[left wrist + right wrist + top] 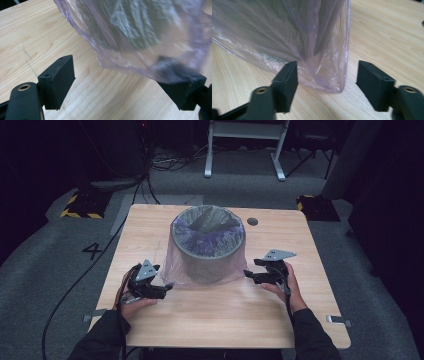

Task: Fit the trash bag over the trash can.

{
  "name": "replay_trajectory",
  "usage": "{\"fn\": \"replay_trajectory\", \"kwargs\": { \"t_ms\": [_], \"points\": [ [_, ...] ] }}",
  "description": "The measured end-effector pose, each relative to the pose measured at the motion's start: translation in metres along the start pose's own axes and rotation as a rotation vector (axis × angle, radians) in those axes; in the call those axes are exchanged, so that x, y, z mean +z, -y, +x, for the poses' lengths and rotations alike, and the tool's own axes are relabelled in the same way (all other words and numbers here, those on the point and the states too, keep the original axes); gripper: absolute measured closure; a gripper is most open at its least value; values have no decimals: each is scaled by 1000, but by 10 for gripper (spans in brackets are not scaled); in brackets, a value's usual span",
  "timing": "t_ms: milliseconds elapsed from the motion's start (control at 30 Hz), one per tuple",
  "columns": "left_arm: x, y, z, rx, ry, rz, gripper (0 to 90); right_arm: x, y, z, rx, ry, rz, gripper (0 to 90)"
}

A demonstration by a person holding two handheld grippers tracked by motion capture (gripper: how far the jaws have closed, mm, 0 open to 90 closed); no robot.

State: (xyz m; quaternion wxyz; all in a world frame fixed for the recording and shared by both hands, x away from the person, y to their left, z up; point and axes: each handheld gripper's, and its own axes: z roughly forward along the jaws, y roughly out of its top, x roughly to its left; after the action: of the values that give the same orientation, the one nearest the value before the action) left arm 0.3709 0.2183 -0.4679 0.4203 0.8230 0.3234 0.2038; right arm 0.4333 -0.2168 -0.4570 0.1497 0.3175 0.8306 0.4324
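A grey bin (pixel 209 251) wearing a translucent purple bag (pixel 287 45) is standing near the table's (pixel 225 315) far edge. The left hand-held gripper (pixel 167 287) and right hand-held gripper (pixel 248 275) are flanking it, both released, gripping nothing.

**Around the Work**

A wooden table (pixel 210 315) had a round hole (pixel 252 221) near its far edge. Beyond it stood a white frame (pixel 245 145) on grey carpet (pixel 40 270), with black-yellow blocks (pixel 82 205) and cables (pixel 170 162).
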Motion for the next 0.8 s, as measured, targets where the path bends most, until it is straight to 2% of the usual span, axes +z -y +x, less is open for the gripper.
{"fn": "replay_trajectory", "kwargs": {
  "t_ms": [133,233,267,367,433,633,800],
  "points": [
    [-7,5,-4,-12,-8,-8,157,-10,0,0,4,-6,-44,290],
    [-7,10,-8,-34,-20,18,158,-18,-2,0,14,-21,-95,268],
    [-7,11,-9,-26,-30,30,157,-21,-3,-1,18,-23,-114,262],
    [-6,18,-13,-24,-3,60,155,-30,-8,0,20,-20,-153,250],
    [-5,22,-14,-15,8,77,156,-35,-14,2,1,-2,-164,228],
    [0,29,-21,0,41,120,156,-53,-37,9,-52,11,-215,230],
    [4,31,-25,17,40,154,156,-63,-59,11,-82,46,-229,232]
  ]
}}
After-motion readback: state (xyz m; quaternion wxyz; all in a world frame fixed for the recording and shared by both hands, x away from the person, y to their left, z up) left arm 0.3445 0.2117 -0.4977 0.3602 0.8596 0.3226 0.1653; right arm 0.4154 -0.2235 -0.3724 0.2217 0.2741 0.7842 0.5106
